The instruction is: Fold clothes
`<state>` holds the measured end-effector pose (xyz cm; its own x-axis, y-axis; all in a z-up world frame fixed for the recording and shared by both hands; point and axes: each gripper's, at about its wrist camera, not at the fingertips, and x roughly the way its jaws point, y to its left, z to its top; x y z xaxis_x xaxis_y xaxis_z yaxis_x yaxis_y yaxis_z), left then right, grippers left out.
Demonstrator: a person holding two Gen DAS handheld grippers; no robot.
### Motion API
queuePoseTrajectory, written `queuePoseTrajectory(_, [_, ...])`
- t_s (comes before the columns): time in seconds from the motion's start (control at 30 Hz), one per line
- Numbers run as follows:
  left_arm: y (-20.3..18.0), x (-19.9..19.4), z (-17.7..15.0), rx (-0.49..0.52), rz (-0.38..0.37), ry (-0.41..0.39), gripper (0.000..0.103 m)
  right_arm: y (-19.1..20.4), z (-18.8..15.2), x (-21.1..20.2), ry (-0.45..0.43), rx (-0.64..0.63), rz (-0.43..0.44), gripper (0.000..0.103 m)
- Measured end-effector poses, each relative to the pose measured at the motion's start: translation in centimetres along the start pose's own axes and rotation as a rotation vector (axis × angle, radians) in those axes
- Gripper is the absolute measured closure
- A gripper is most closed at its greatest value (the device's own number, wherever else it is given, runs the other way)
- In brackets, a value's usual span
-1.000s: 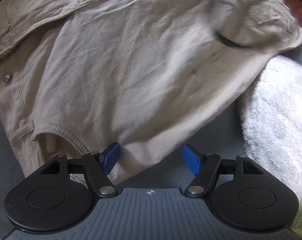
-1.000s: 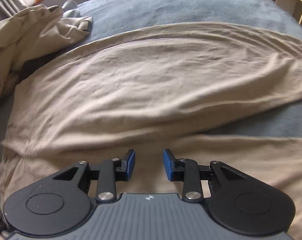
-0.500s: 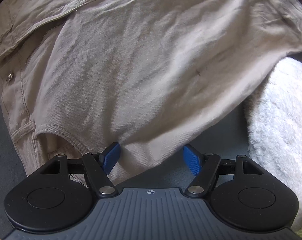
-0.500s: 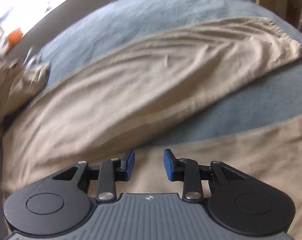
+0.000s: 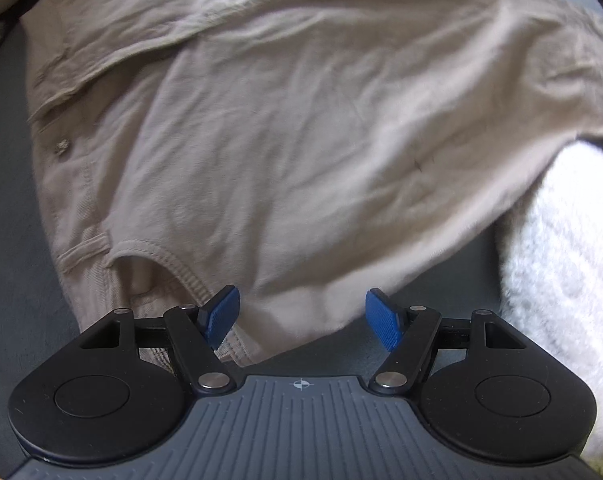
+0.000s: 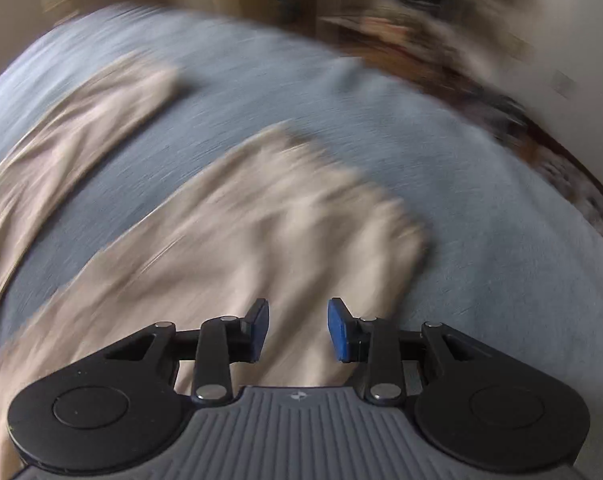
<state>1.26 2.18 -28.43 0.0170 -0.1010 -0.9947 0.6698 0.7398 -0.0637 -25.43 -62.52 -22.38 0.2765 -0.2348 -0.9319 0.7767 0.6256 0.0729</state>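
My left gripper (image 5: 301, 318) hangs jaws spread wide over the waist end of the beige trousers (image 5: 301, 140), gripping nothing. My right gripper (image 6: 298, 330) is part open and empty above a blurred trouser leg (image 6: 261, 220). The trousers lie flat on the blue-grey bedcover (image 6: 481, 220), legs apart; I'd say folding has barely begun. A white towel (image 5: 561, 280) sits beside them.

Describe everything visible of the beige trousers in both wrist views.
The beige cotton-twill trousers lie spread on the blue-grey bed cover. The left wrist view shows the waistband, a belt loop, a metal button and a curved pocket opening; one edge overlaps the white fluffy towel. The blurred right wrist view shows two legs apart, hems pointing away.
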Motion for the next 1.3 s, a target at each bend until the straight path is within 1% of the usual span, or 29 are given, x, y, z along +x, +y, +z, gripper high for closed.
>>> queuePoseTrajectory(0.07, [0.5, -0.3, -0.4, -0.005, -0.01, -0.019, 0.033, 3.9, -2.4, -0.9, 0.019, -0.149, 0.108, 0.068])
queuePoseTrajectory(0.2, [1.3, 0.5, -1.2, 0.006, -0.022, -0.028, 0.033, 11.7, -7.2, -0.6, 0.044, -0.366, 0.153, 0.068])
queuePoseTrajectory(0.23, [1.5, 0.9, -1.4, 0.016, -0.023, -0.027, 0.033, 12.1, -8.4, -0.3, 0.061, -0.382, 0.132, 0.068])
queuePoseTrajectory(0.27, [1.6, 1.1, -1.7, 0.037, -0.021, -0.03, 0.033, 12.3, -9.5, 0.0, 0.08, -0.393, 0.105, 0.068])
queuePoseTrajectory(0.33, [1.6, 1.1, -2.3, 0.089, -0.017, -0.046, 0.033, 10.4, -11.8, -0.6, 0.114, -0.423, 0.037, 0.066])
queuePoseTrajectory(0.4, [2.0, 0.7, -2.9, 0.118, -0.031, -0.062, 0.033, 8.4, -14.1, -1.3, 0.147, -0.453, -0.032, 0.058])
queuePoseTrajectory(0.47, [2.8, 0.0, -3.3, 0.12, -0.054, -0.068, 0.033, 5.9, -16.5, -1.8, 0.25, -0.474, -0.14, 0.058])
queuePoseTrajectory(0.5, [3.4, -0.5, -3.4, 0.11, -0.073, -0.074, 0.033, 5.0, -16.9, -2.8, 0.256, -0.463, -0.173, 0.058])
queuePoseTrajectory(0.57, [4.9, -1.7, -3.4, 0.081, -0.109, -0.086, 0.033, 4.7, -16.2, -5.1, 0.198, -0.388, -0.188, 0.059])
queuePoseTrajectory(0.6, [5.7, -2.3, -3.4, 0.066, -0.127, -0.091, 0.033, 5.4, -15.4, -6.4, 0.15, -0.354, -0.151, 0.059])
queuePoseTrajectory(0.63, [3.9, -2.8, -3.1, 0.057, -0.134, -0.096, 0.033, 7.5, -14.6, -7.1, 0.113, -0.363, -0.104, 0.059])
queuePoseTrajectory(0.67, [0.6, -3.3, -2.6, 0.051, -0.135, -0.102, 0.033, 9.8, -13.9, -7.8, 0.078, -0.378, -0.056, 0.059])
queuePoseTrajectory(0.7, [-2.9, -2.3, -1.3, 0.045, -0.136, -0.107, 0.033, 12.0, -13.2, -8.4, 0.043, -0.393, -0.008, 0.059])
queuePoseTrajectory(0.73, [-6.4, -0.4, 0.5, 0.04, -0.138, -0.112, 0.033, 14.8, -12.8, -8.0, 0.04, -0.428, 0.042, 0.059])
queuePoseTrajectory(0.77, [-5.4, -2.6, 0.0, 0.038, -0.14, -0.115, 0.033, 17.7, -12.4, -7.5, 0.04, -0.465, 0.093, 0.059])
queuePoseTrajectory(0.8, [-6.2, -1.7, 0.4, 0.043, -0.138, -0.116, 0.033, 20.6, -12.1, -7.0, 0.041, -0.502, 0.143, 0.059])
queuePoseTrajectory(0.83, [-7.4, -0.3, 1.3, 0.05, -0.135, -0.119, 0.033, 23.0, -12.1, -6.0, 0.058, -0.53, 0.164, 0.059])
queuePoseTrajectory(0.9, [-6.6, -0.8, 2.3, 0.063, -0.136, -0.129, 0.033, 26.2, -12.9, -3.8, 0.098, -0.568, 0.191, 0.06])
queuePoseTrajectory(0.97, [-5.7, -0.2, 3.7, 0.068, -0.167, -0.124, 0.033, 25.9, -15.0, -1.8, 0.164, -0.59, 0.129, 0.059])
queuePoseTrajectory(1.0, [-3.1, -0.9, 4.0, 0.068, -0.183, -0.109, 0.033, 25.6, -16.0, -0.8, 0.198, -0.601, 0.095, 0.059])
queuePoseTrajectory(1.03, [0.8, -2.2, 3.9, 0.067, -0.197, -0.087, 0.033, 24.1, -17.2, -1.0, 0.215, -0.599, 0.075, 0.059])
queuePoseTrajectory(1.07, [3.1, -2.6, 3.8, 0.068, -0.206, -0.064, 0.033, 22.5, -18.5, -1.4, 0.23, -0.596, 0.057, 0.059])
queuePoseTrajectory(1.1, [5.4, -2.7, 3.5, 0.07, -0.214, -0.047, 0.033, 21.2, -19.2, -1.6, 0.292, -0.581, -0.004, 0.059])
queuePoseTrajectory(1.13, [6.2, -2.5, 3.8, 0.074, -0.226, -0.036, 0.033, 20.0, -19.8, -1.8, 0.361, -0.564, -0.072, 0.058])
queuePoseTrajectory(1.17, [5.7, -2.2, 4.1, 0.08, -0.239, -0.026, 0.033, 18.8, -20.4, -1.9, 0.429, -0.546, -0.14, 0.06])
queuePoseTrajectory(1.2, [5.0, -2.0, 4.2, 0.086, -0.253, -0.017, 0.033, 18.4, -20.3, -2.5, 0.435, -0.524, -0.168, 0.06])
queuePoseTrajectory(1.23, [4.4, -1.7, 4.3, 0.093, -0.266, -0.007, 0.033, 18.1, -19.9, -3.2, 0.431, -0.502, -0.19, 0.06])
queuePoseTrajectory(1.3, [2.5, -1.3, 4.1, 0.108, -0.291, 0.003, 0.033, 20.0, -17.8, -4.5, 0.359, -0.443, -0.155, 0.06])
